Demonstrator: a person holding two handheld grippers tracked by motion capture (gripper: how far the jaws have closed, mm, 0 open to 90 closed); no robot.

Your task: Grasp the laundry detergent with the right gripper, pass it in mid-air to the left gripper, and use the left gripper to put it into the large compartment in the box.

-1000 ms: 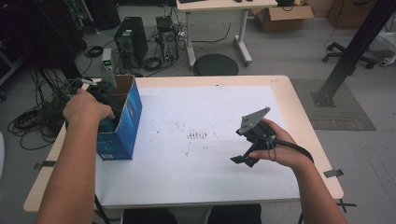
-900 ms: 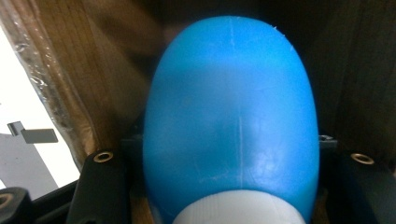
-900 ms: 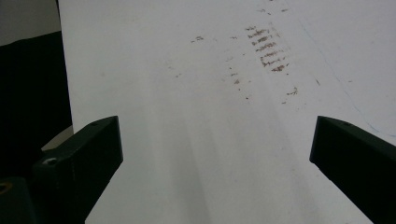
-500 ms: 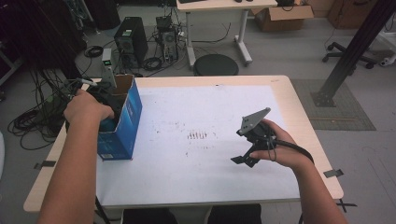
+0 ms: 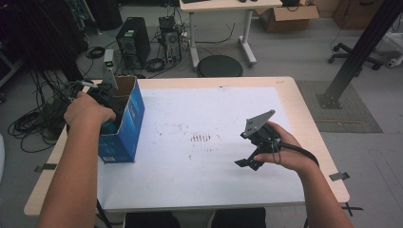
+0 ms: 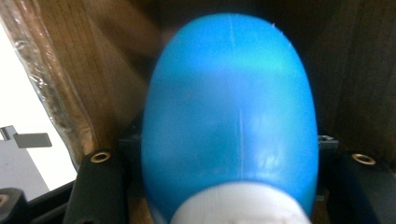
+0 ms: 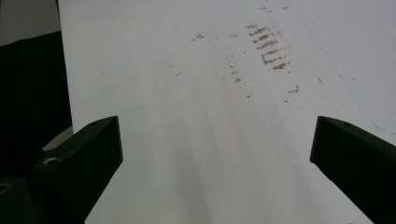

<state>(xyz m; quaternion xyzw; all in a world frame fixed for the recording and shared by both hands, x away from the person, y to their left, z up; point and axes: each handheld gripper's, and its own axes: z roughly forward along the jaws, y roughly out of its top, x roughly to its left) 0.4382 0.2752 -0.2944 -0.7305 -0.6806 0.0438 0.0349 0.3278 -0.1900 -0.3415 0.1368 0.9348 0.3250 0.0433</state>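
Observation:
A blue cardboard box [image 5: 129, 118] with its top open stands at the table's left edge. My left gripper [image 5: 107, 110] reaches down into it, and the hand hides its jaws in the high view. In the left gripper view a smooth blue egg-shaped object [image 6: 229, 112] with a white end lies between the black fingers [image 6: 97, 186], against the brown inner wall of the box. Whether the jaws press on it is unclear. My right gripper [image 5: 247, 151] hovers open over the white sheet [image 5: 214, 104] at the right, with nothing between its jaws [image 7: 215, 140].
Brown smudges [image 5: 202, 137] mark the middle of the sheet. On the floor behind the table are computer towers [image 5: 133, 45], cables and a round black stool [image 5: 219, 65]. A black post [image 5: 361, 47] rises at the right.

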